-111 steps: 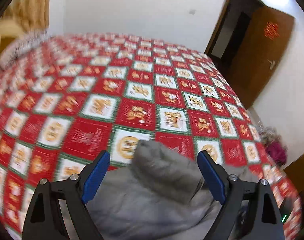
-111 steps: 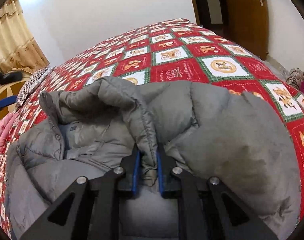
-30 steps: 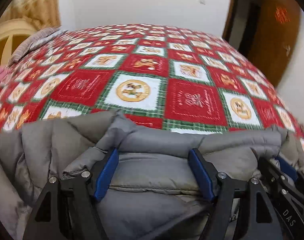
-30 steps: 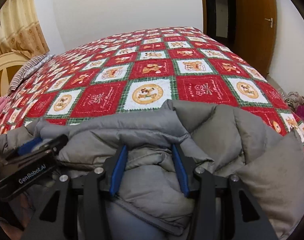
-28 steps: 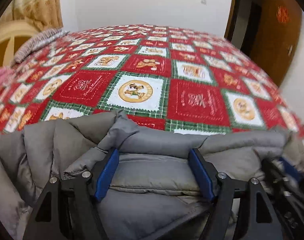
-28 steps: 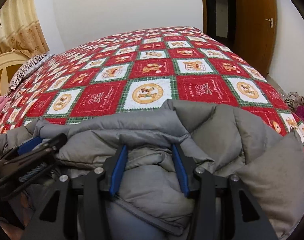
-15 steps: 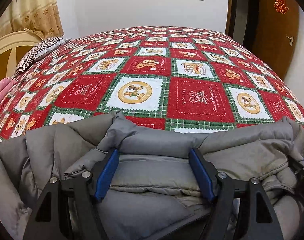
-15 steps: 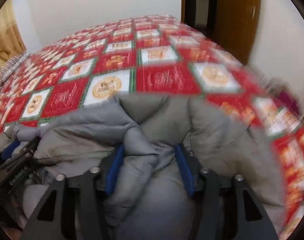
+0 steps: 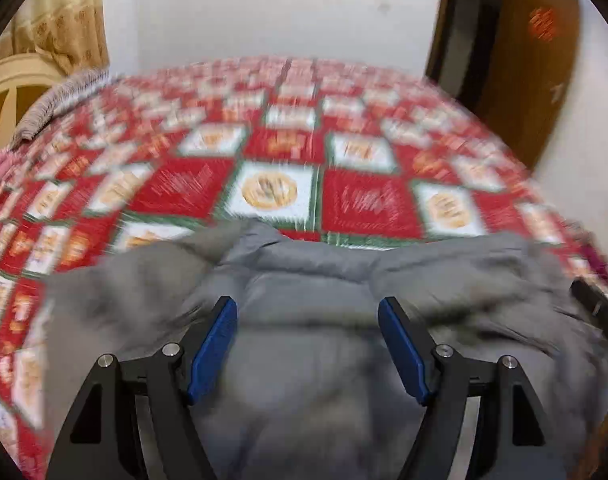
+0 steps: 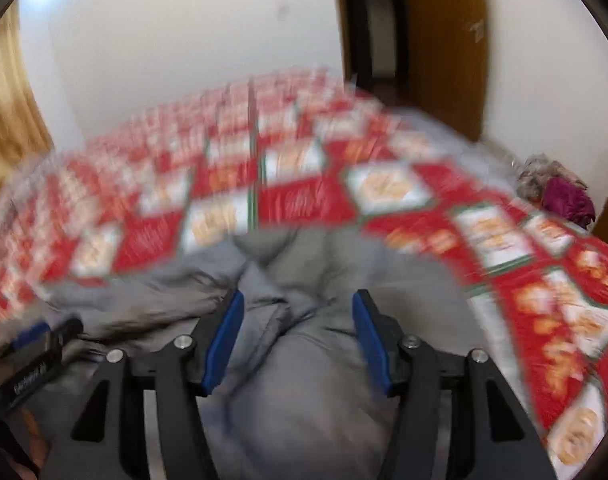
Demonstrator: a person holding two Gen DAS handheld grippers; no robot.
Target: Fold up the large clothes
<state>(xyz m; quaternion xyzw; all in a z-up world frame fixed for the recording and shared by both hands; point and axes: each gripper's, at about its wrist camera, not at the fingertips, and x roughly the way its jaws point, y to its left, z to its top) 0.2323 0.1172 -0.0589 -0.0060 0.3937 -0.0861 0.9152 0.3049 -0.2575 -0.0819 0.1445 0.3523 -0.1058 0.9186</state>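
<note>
A grey padded jacket [image 9: 311,320] lies bunched at the near edge of the bed, on the red, white and green checked quilt [image 9: 280,184]. My left gripper [image 9: 307,312] is open above the jacket, blue pads wide apart and holding nothing. The jacket also shows in the right wrist view [image 10: 300,280]. My right gripper [image 10: 298,304] is open over its right part, empty. The left gripper shows at the left edge of the right wrist view [image 10: 32,348]. Both views are blurred by motion.
A brown door [image 9: 543,64] stands at the back right. A pile of purple and grey cloth [image 10: 559,192] lies on the floor to the right of the bed. A curtain [image 9: 60,24] and a curved headboard [image 9: 12,88] are at the left.
Both grippers have pulled back and up from the jacket, so it looks smaller between the fingers. The right gripper let go of the jacket fold it held earlier. The views have become blurred.
</note>
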